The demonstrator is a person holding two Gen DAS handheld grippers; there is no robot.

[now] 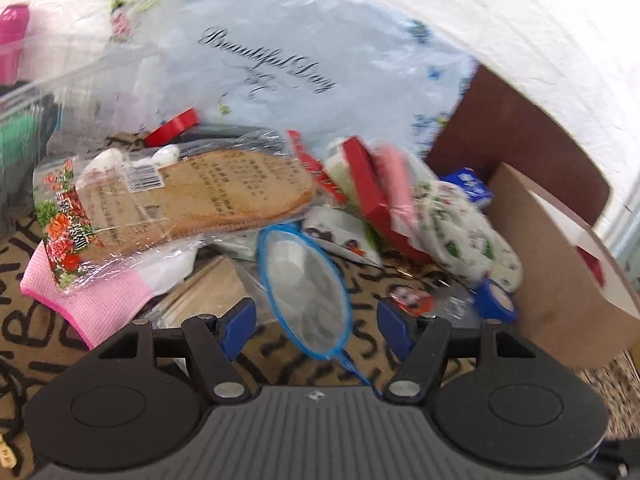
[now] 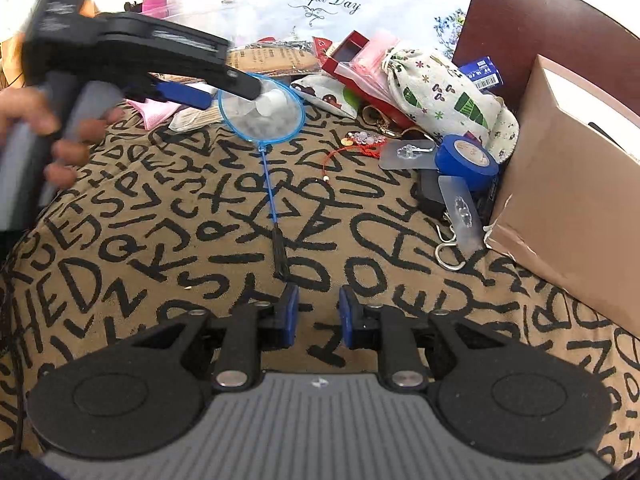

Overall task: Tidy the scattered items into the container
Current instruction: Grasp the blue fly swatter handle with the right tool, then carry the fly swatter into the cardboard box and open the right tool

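Showing cloth, tan and nubby with black letters, covering the whole work surface and cushioning the clutter. Showing box, stiff brown card with an open top, standing at the right edge just beside the heap; probably serving as the container, though a clear tub is also showing at far left. Leaning against the box: pouch, soft printed canvas, plump and drawstring-necked. Lying at the heap's left: insole pack, flat tan felt in crinkly clear film.

Hovering over net: left gripper, its 2 blue pads spread wide on either side of the hoop and touching nothing, seemingly lining up a pinch on the thin rim. Resting on the cloth, outside any container: the net, oval blue wire hoop with fine pale mesh and a slim black-tipped handle pointing toward right gripper. Waiting low near that handle tip, parted narrowly and holding nothing.

Sitting beside the box: tape, a glossy blue roll, and 2 hooks, clear plastic plates with bent wire.
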